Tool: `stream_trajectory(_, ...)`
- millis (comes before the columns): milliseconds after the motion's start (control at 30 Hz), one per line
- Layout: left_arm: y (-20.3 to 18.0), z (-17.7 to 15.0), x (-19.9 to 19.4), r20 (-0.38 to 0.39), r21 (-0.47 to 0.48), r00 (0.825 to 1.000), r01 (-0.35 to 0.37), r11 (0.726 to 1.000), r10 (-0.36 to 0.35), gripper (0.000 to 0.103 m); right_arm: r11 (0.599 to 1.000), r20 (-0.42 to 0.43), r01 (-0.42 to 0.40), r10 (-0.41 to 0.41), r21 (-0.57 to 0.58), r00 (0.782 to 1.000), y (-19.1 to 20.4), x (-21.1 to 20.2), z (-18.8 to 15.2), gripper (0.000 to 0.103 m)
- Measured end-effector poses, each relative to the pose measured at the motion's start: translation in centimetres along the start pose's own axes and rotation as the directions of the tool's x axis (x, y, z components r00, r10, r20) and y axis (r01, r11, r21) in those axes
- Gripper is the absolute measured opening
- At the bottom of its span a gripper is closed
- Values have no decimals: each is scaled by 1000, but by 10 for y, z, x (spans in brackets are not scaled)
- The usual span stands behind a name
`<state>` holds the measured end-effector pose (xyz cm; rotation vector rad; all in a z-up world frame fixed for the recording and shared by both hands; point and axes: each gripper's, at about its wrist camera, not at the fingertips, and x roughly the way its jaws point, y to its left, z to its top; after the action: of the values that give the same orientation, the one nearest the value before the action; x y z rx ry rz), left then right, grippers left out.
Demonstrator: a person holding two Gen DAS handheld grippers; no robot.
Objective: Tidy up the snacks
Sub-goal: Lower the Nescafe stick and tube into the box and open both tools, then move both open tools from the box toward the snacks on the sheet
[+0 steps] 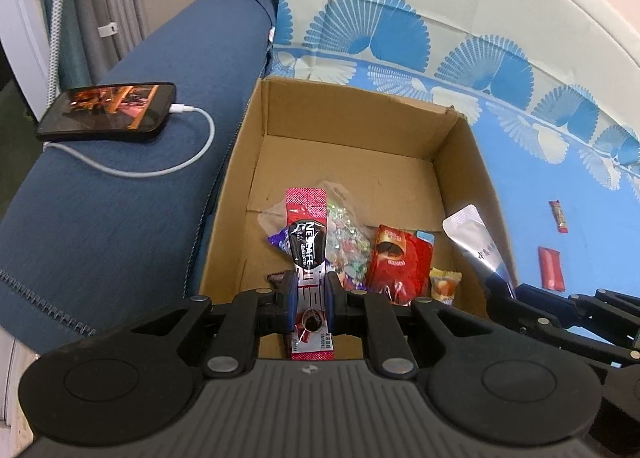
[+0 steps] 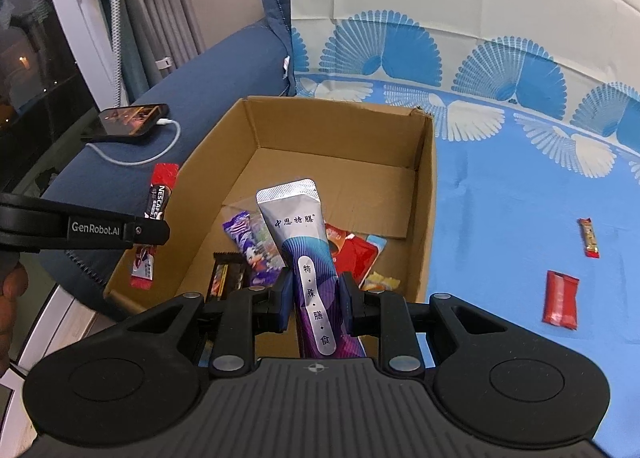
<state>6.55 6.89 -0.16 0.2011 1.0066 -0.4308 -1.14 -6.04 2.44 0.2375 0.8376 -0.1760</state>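
An open cardboard box (image 1: pixel 456 138) (image 2: pixel 424 162) stands on a blue-patterned cloth and holds several snack packets. My left gripper (image 1: pixel 311 300) is shut on a red and black Nescafe coffee stick (image 1: pixel 307 234), held upright over the box's near left part; the right wrist view shows that stick (image 2: pixel 160 194) at the box's left wall. My right gripper (image 2: pixel 315 300) is shut on a silver and purple pouch (image 2: pixel 304 234) above the box's near edge; in the left wrist view the pouch (image 1: pixel 476 238) rises by the box's right wall.
A phone (image 1: pixel 108 112) (image 2: pixel 126 122) on a white charging cable lies on the blue sofa arm left of the box. Two red packets (image 2: pixel 561 300) (image 2: pixel 589 238) lie on the cloth to the right. Inside the box are a red packet (image 1: pixel 400 262), clear candy bag (image 1: pixel 344 234) and purple wrapper (image 2: pixel 256 246).
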Motion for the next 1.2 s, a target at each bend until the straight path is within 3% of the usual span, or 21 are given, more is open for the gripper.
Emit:
stream_trajectory(300,-4,29,37,4,20,1000,-24,1000,24,16,1000,-22,6,-5,21,1000,-8,42,18,27)
stream_trajectory(333,-5,32,41,15,27,999,-40,999,39,24,1000,-19,6,-6,27,1000,-10,46,21,29)
stream_trajectory(367,-6,35,45,17,36,998,-57,998,57,48,999,-14,3,-3,37,1000,-12,49,23,30)
stream_trajectory(400,-7,39,49,9,38,997,-76,996,75,66,998,-2,4,-4,56,1000,-14,52,26,31)
stream_trajectory(433,-6,41,51,5,32,997,-83,996,83,96,998,9,0,-1,69,1000,-16,53,29,39)
stream_trajectory(467,-5,43,51,14,25,996,-87,996,87,103,997,17,-4,3,77,1000,-18,55,32,49)
stream_trajectory(567,-2,39,45,64,25,991,-123,992,121,103,997,38,7,-10,76,999,-21,54,38,65)
stream_trajectory(667,0,28,48,8,49,990,-141,989,141,103,997,26,23,-25,74,999,-22,49,34,77)
stream_trajectory(933,10,-25,16,-60,13,986,-157,988,157,103,999,-60,15,-14,30,998,3,16,-12,89)
stream_trajectory(1067,12,-49,-8,-77,-24,989,-132,991,130,103,1000,-48,19,-19,-12,999,19,-10,-30,93)
stream_trajectory(1200,10,-69,-36,-42,-27,991,-130,991,129,103,999,-16,27,-28,-37,999,29,-37,-44,94)
